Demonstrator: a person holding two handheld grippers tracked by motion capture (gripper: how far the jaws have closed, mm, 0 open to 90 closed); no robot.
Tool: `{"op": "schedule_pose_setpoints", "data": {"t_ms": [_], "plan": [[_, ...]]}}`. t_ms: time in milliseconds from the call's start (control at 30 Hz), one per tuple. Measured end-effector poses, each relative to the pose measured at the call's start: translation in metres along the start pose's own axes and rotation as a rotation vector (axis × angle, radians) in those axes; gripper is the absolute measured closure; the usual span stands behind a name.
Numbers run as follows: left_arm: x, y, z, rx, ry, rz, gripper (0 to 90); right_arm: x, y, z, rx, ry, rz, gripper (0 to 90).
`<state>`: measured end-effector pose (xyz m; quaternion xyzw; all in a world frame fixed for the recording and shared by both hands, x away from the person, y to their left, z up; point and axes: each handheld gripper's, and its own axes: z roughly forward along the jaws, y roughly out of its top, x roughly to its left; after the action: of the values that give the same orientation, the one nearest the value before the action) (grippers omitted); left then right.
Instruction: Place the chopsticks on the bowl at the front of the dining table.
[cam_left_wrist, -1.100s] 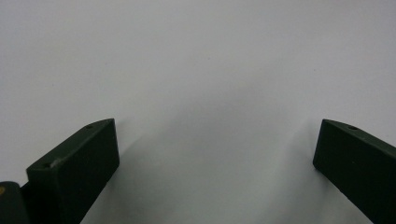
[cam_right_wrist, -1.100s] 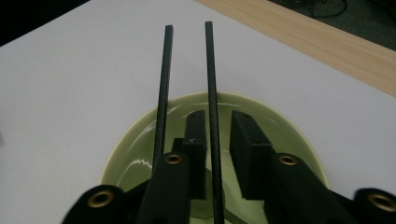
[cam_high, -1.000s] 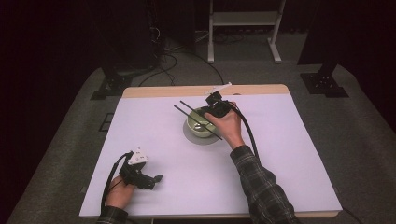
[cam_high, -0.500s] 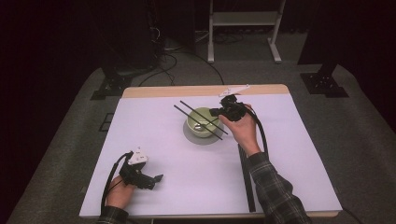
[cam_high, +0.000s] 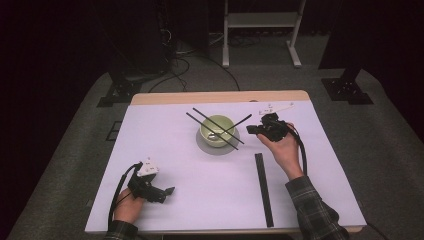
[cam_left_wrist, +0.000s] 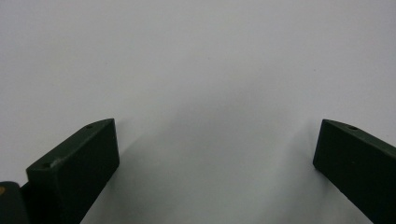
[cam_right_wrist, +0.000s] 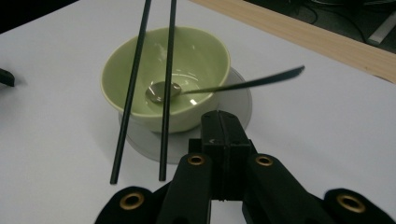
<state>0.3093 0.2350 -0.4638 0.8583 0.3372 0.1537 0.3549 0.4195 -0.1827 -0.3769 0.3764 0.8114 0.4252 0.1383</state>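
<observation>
- The green bowl stands on a grey round saucer near the middle of the white table, slightly toward its far edge.
- A spoon rests in the bowl: its head lies on the bottom and its dark handle leans over the rim, pointing toward the right side of the table.
- Two black chopsticks lie side by side across the top of the bowl, their ends reaching past the rim on both sides.
- The right gripper is held just beside the bowl on its right, pointing at it; its jaws are pressed together with nothing between them and have just been closing.
- A long black strip lies flat on the table, nearer the person than the bowl and beside the right forearm.
- The left gripper rests well apart from the bowl, near the table's front left corner; in the left gripper view its jaws stand wide apart over bare white surface, holding nothing.
</observation>
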Motion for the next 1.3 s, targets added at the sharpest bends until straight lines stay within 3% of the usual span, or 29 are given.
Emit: {"op": "schedule_pose_setpoints", "data": {"t_ms": [133,400,500,1300], "plan": [[0.000,0.000,0.000,0.000,0.000,0.000,0.0,-0.005,-0.008,-0.002,0.010,-0.009,0.007,78.8],[0.000,0.000,0.000,-0.001,0.001,0.000,0.0,-0.008,-0.018,0.002,0.037,-0.063,0.016,37.4],[0.000,0.000,0.000,-0.001,0.000,-0.001,0.0,-0.008,-0.020,0.007,0.053,-0.056,0.022,28.9],[0.000,0.000,0.000,-0.001,0.001,0.001,0.0,0.013,-0.025,0.020,0.094,0.009,-0.047,28.6]]}}
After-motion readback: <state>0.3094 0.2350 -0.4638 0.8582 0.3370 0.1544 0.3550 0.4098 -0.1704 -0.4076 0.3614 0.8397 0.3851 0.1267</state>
